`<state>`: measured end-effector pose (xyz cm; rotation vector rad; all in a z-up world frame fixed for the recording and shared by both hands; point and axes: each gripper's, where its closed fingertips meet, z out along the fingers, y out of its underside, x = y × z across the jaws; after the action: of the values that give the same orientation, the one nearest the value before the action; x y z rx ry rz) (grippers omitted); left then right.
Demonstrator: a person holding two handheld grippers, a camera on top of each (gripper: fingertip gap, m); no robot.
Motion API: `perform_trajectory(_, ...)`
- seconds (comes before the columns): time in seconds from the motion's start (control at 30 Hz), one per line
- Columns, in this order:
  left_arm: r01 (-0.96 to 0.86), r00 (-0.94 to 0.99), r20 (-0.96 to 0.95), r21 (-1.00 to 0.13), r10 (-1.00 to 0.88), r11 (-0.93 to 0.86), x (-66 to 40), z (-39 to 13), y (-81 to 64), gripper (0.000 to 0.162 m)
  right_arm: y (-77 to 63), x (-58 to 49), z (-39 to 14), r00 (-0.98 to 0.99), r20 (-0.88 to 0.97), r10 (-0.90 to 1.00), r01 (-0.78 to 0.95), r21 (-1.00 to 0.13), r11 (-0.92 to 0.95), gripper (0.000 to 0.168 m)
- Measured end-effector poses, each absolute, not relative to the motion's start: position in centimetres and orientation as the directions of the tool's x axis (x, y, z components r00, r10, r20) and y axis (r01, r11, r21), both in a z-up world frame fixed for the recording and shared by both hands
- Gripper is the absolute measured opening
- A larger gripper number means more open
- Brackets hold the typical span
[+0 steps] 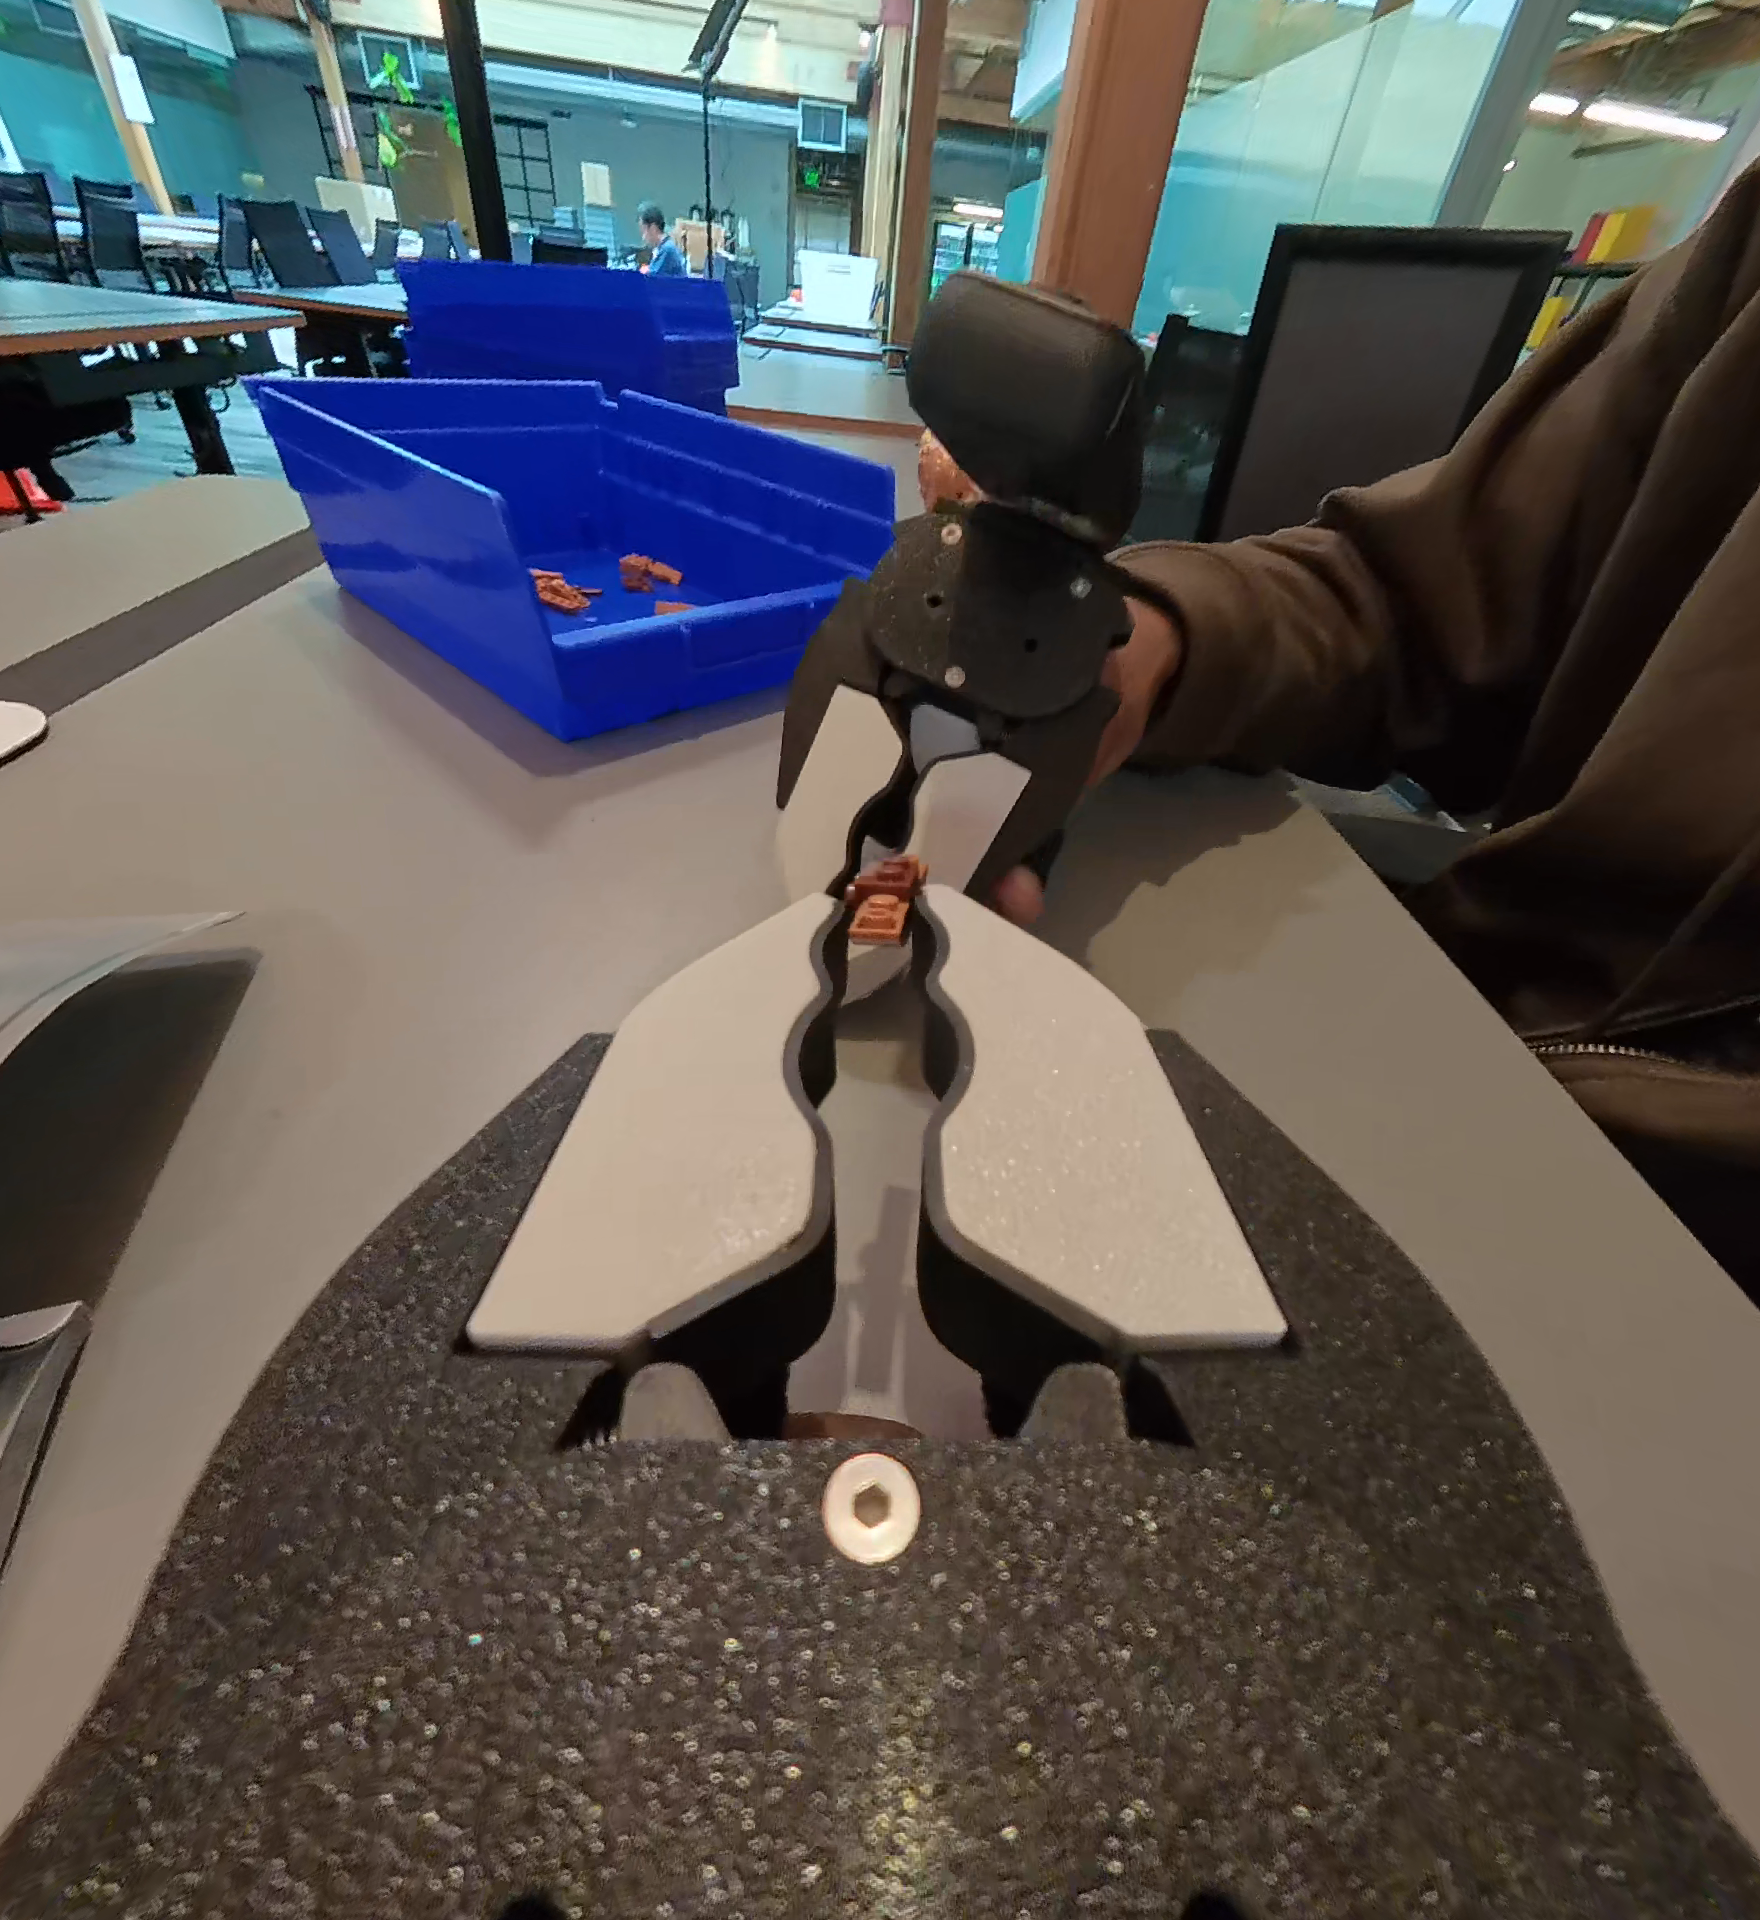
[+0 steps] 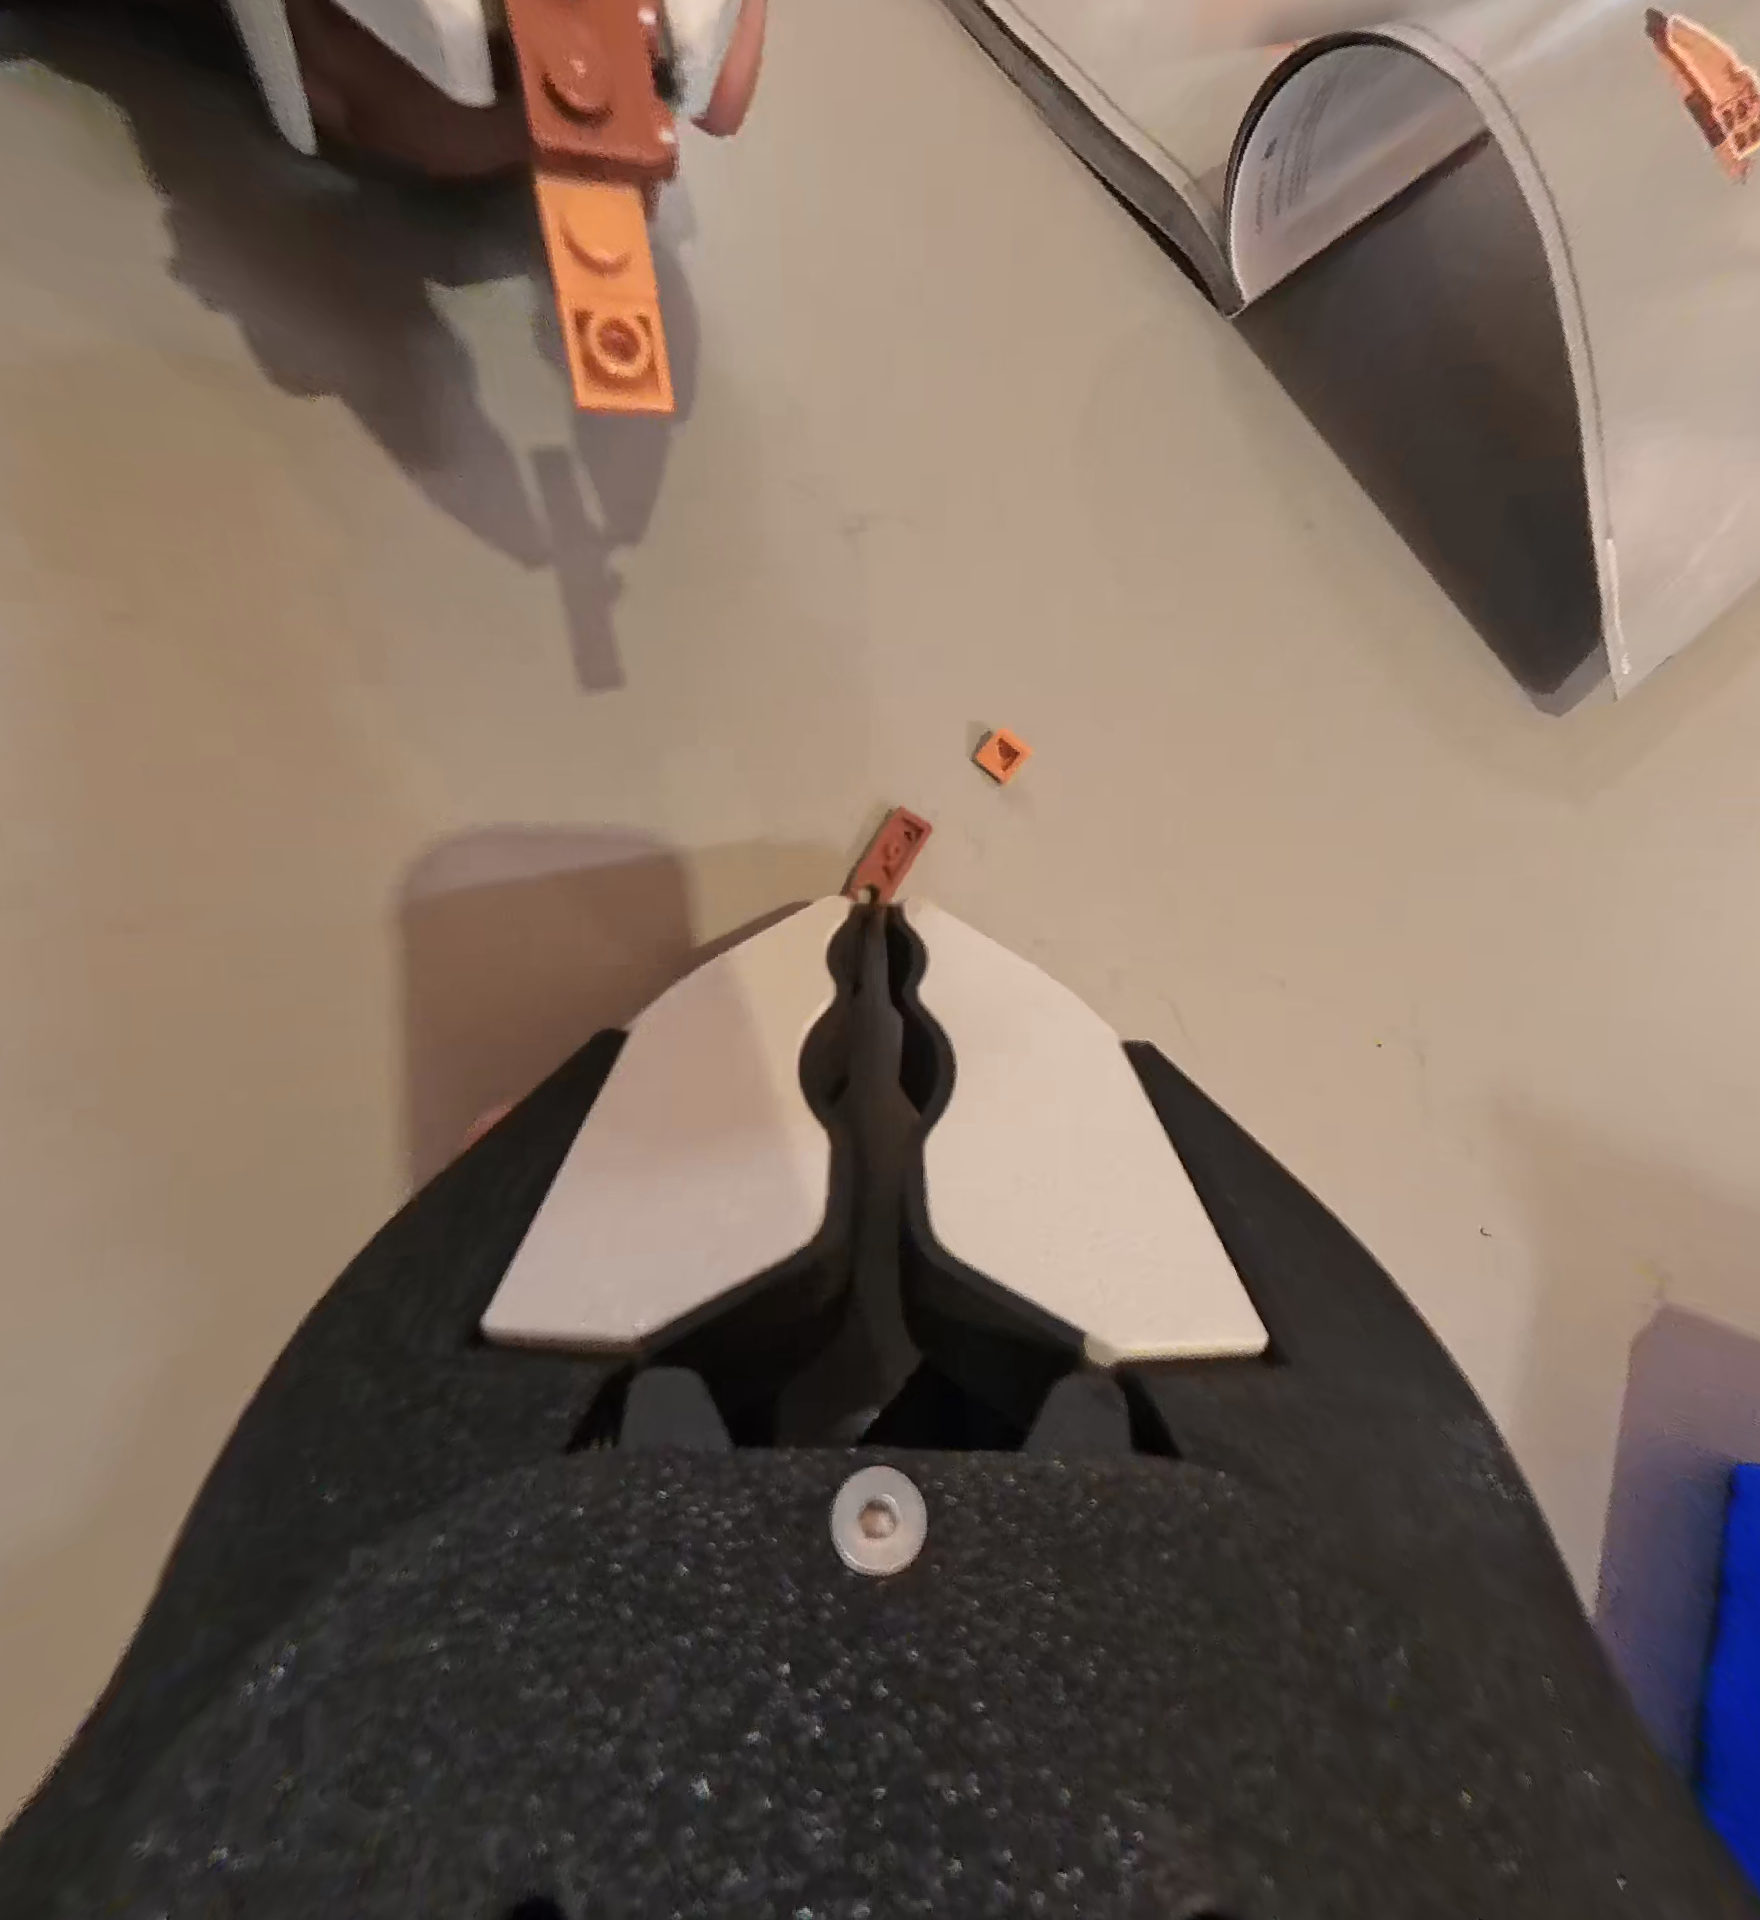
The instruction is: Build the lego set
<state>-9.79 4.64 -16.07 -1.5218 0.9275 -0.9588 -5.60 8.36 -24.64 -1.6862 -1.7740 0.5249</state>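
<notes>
the brown plate stack (image 1: 884, 902), a dark plate over a lighter one, is pinched at the left gripper (image 1: 881, 920) tips, held above the table (image 1: 440, 831) to take another piece. the right gripper (image 2: 878, 902) is clamped on a small brown plate (image 2: 895, 852). a loose orange tile (image 2: 1003, 753) lies beside it. the open booklet (image 2: 1427, 260) has print too blurred to read; the blue bin (image 1: 419, 520) holds spares.

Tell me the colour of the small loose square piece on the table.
Orange: the loose square piece lies on the table, clearest in the right wrist view.
</notes>
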Motion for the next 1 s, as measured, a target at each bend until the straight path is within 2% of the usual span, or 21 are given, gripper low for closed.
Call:
perform_trajectory(0.07, -0.076, 0.382, 0.101, -0.987, -0.919, -0.140, -9.9, -16.2, 4.8, 0.011, 8.3, -5.5, -24.6, 0.017, 0.142, 0.990, 0.733, -0.675, 0.084, 0.014)
perform_trajectory(0.27, -0.101, 0.387, 0.097, -0.984, -0.917, -0.147, -9.6, -16.6, 4.8, 0.011, 8.3, -5.7, -24.8, 0.045, 0.149, 0.988, 0.742, -0.667, 0.067, 0.019)
perform_trajectory(0.4, -0.125, 0.394, 0.095, -0.980, -0.914, -0.156, -9.5, -16.9, 4.9, 0.011, 8.5, -6.1, -24.9, 0.049, 0.210, 0.976, 0.750, -0.653, 0.103, 0.010)
perform_trajectory(0.57, -0.173, 0.422, 0.102, -0.966, -0.901, -0.190, -9.5, -17.8, 5.2, 0.011, 8.8, -6.0, -24.7, 0.010, 0.270, 0.963, 0.748, -0.641, 0.172, 0.008)
perform_trajectory(0.73, -0.224, 0.444, 0.101, -0.950, -0.890, -0.220, -9.5, -18.6, 5.5, 0.011, 8.3, -6.1, -23.6, -0.060, 0.246, 0.967, 0.672, -0.707, 0.222, 0.007)
perform_trajectory(1.0, -0.523, 0.486, 0.014, -0.796, -0.874, -0.304, -9.5, -23.5, 5.3, 0.011, 8.0, -5.9, -22.8, -0.092, 0.235, 0.968, 0.637, -0.733, 0.239, 0.008)
